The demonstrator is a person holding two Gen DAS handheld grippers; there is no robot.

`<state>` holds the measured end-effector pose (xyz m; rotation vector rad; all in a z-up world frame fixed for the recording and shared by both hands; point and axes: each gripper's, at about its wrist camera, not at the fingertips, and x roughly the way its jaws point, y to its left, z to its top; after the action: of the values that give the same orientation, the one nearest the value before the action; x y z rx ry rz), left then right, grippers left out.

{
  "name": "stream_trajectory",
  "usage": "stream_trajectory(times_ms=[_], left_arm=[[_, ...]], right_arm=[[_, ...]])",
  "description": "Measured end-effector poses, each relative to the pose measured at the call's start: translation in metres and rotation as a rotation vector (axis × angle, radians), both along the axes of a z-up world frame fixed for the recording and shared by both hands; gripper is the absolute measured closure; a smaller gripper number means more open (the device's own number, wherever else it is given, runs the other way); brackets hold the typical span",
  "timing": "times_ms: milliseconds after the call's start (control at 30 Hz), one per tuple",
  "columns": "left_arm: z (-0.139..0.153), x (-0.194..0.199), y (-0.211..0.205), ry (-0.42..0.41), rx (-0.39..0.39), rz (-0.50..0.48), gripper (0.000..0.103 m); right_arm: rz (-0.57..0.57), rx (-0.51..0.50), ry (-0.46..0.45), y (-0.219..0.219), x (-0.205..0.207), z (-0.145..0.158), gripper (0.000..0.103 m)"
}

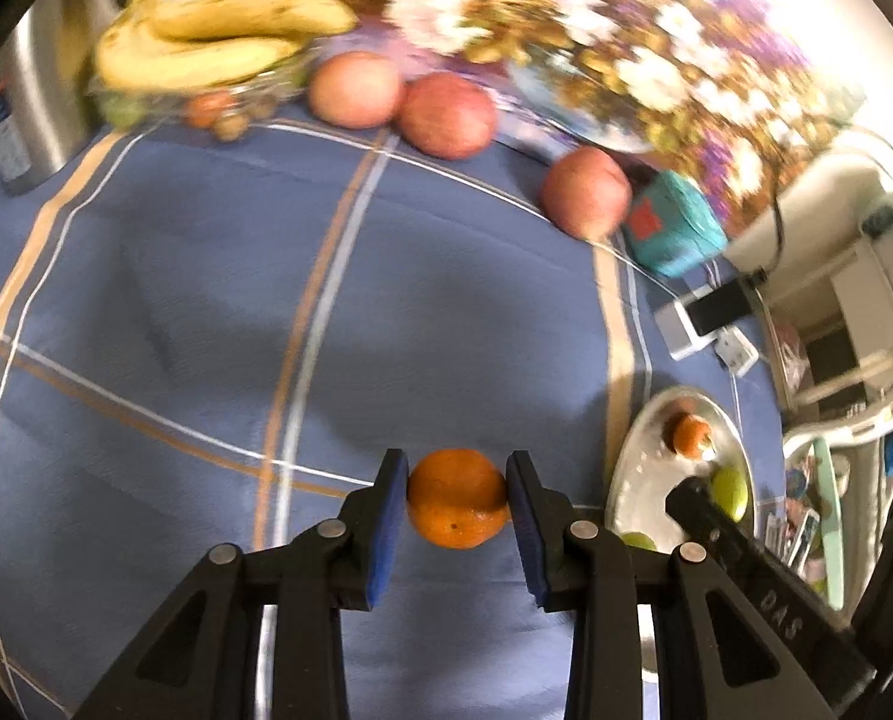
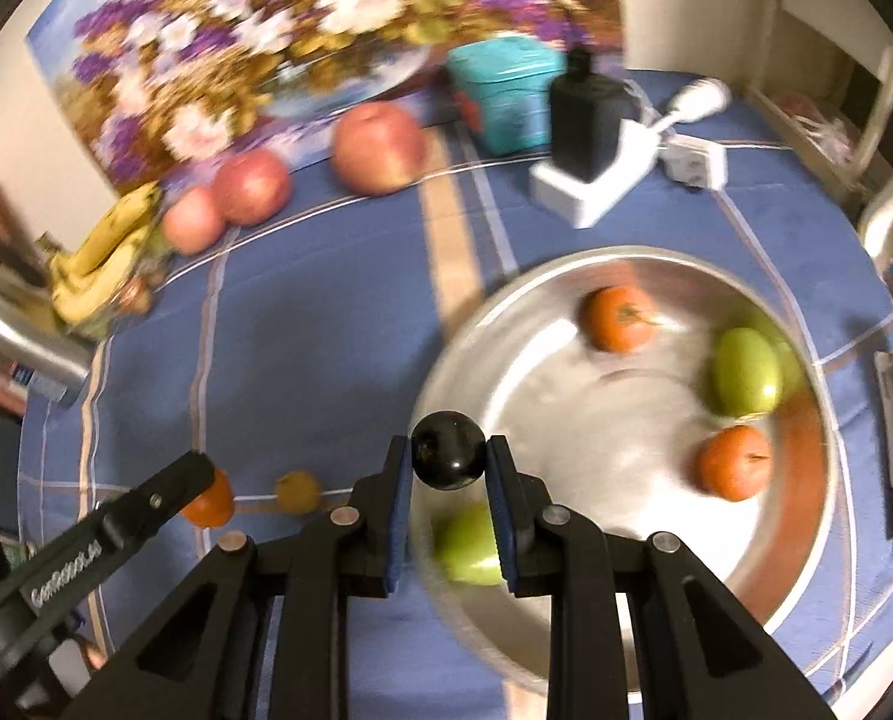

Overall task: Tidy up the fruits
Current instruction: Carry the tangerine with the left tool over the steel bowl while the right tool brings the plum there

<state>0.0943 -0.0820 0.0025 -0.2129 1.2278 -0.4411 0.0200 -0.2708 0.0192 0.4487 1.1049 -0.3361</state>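
Note:
My left gripper (image 1: 457, 495) is shut on an orange tangerine (image 1: 457, 498), held above the blue checked tablecloth (image 1: 206, 276). My right gripper (image 2: 449, 459) is shut on a small dark round fruit (image 2: 448, 450), held over the near rim of a metal bowl (image 2: 566, 420). The bowl holds two tangerines (image 2: 620, 319) (image 2: 734, 462) and green fruits (image 2: 743, 372) (image 2: 470, 543). In the right wrist view the left gripper and its tangerine (image 2: 209, 501) show at lower left, beside a small yellow fruit (image 2: 296, 491) on the cloth. The bowl (image 1: 644, 462) lies at the lower right of the left wrist view.
Three red apples (image 1: 359, 89) (image 1: 449, 114) (image 1: 587, 192) line the far side of the cloth, with bananas (image 1: 218, 39) on a dish at far left. A steel canister (image 1: 32, 90), a teal box (image 2: 506, 96), a black charger on a white base (image 2: 590, 150) and a floral painting (image 2: 302, 30) stand behind.

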Motion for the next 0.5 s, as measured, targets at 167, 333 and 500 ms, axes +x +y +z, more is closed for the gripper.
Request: stream_trajectory(times_ms=[167,333,500], left_arm=[[0.007,-0.018,-0.036,-0.037,0.005,-0.109,0.067],[0.01,-0.034,-0.068,-0.084,0.038,-0.211,0.067],[0.013,-0.045,-0.094,-0.128,0.067,-0.296,0.067]], right_arm=[[-0.065,-0.022,0.01,-0.028,-0.015,0.002,0.077],[-0.117,-0.038,0.01,-0.048,-0.027,0.006,0.077],[-0.15,-0.051,0.003,-0.064,-0.035,0.011,0.077]])
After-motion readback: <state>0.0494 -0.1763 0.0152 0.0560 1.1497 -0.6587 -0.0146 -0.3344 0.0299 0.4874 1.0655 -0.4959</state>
